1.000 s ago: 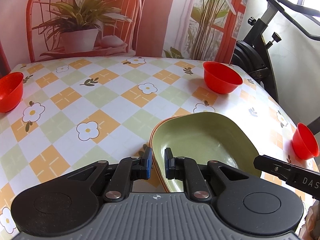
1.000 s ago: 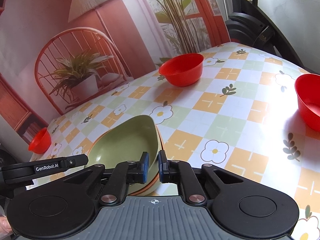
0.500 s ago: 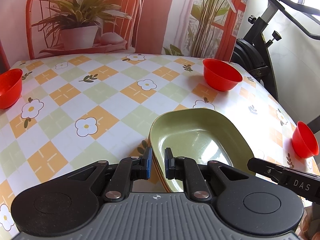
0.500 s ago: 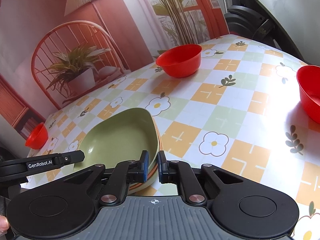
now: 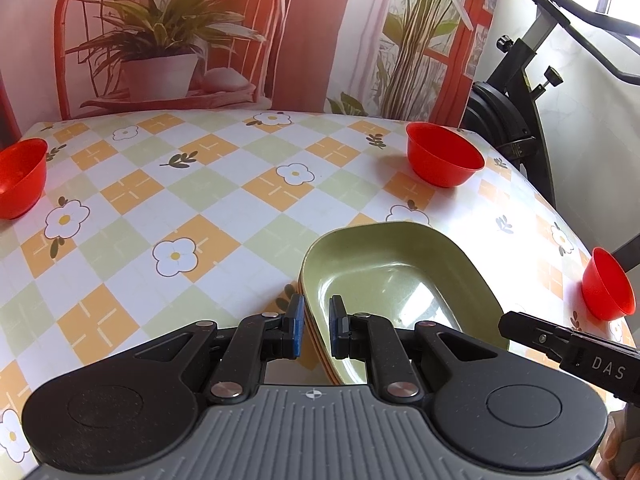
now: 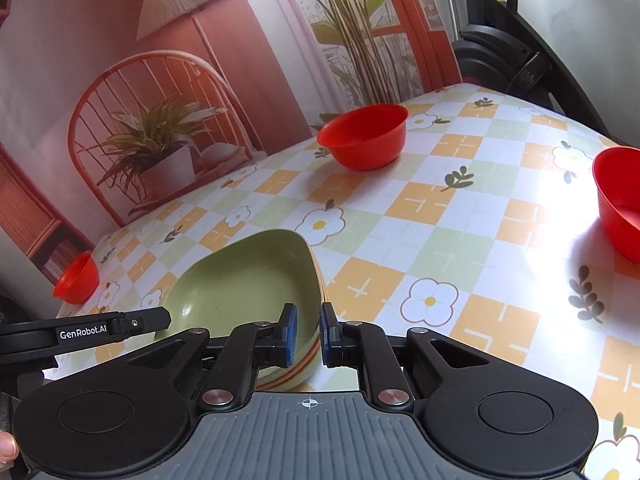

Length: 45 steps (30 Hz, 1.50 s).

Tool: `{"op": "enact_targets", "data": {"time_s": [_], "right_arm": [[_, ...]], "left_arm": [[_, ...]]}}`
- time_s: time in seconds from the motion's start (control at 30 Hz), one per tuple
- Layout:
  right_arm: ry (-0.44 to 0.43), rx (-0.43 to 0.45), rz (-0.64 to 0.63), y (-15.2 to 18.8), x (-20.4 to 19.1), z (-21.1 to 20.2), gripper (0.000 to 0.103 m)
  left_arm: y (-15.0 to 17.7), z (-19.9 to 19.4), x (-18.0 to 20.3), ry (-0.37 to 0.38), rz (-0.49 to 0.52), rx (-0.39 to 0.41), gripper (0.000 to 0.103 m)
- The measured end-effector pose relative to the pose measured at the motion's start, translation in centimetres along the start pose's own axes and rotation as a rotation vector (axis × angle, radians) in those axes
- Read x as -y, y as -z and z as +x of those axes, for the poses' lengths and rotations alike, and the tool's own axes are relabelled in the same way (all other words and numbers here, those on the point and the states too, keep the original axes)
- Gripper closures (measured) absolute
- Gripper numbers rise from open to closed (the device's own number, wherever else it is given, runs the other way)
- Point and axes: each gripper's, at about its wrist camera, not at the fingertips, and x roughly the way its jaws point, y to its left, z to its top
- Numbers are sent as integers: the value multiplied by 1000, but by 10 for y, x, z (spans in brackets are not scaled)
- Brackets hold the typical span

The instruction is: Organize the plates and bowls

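Straddling the empty green plate stack (image 5: 394,276), both tools stand slightly apart.

a flowered checked tablecloth (image 5: 208,184) covers the tabletop. behind its far edge hangs a printed backdrop (image 5: 168,40) showing a potted plant. an exercise bike (image 5: 516,92) stands past the far right corner.

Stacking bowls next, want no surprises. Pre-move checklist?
1. Green plate seated on the orange plates: ok.
2. Left claw empty: cannot tell; the plate rim lines up with its narrow gap.
3. Right claw empty: cannot tell, same.
4. Far bowl, right bowl, left bowl upright and apart: ok.
5. Nothing on the table between stack and bowls: ok.
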Motion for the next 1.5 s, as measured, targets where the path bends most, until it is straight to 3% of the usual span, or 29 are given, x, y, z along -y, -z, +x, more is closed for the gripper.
{"op": "enact_targets", "data": {"time_s": [0.17,0.33,0.4,0.6,0.93,1.2,1.5], "right_arm": [[-5,56,-27,-7,-9,-9,84],[-8,89,-78,-14,-26,-13,83],[-5,98,-94,-18,-33,-14,82],[-13,100,-99,-31,-55,-9,81],[-105,40,-108,-52,-132,25,81],[-161,2,-172,-61,-211,79,81],[-191,-10,-304,-60,-303,165,81]], "left_arm": [[-9,-9,-7,9,3,25,87],[-23,-25,-28,38,-30,75,55],[-29,-33,-41,49,-55,97,53],[-42,-57,-82,84,-73,183,51],[-57,-83,-149,-12,-30,195,51],[-62,-90,-213,-136,-48,222,51],[-74,-68,-293,-220,-154,199,51]]}}
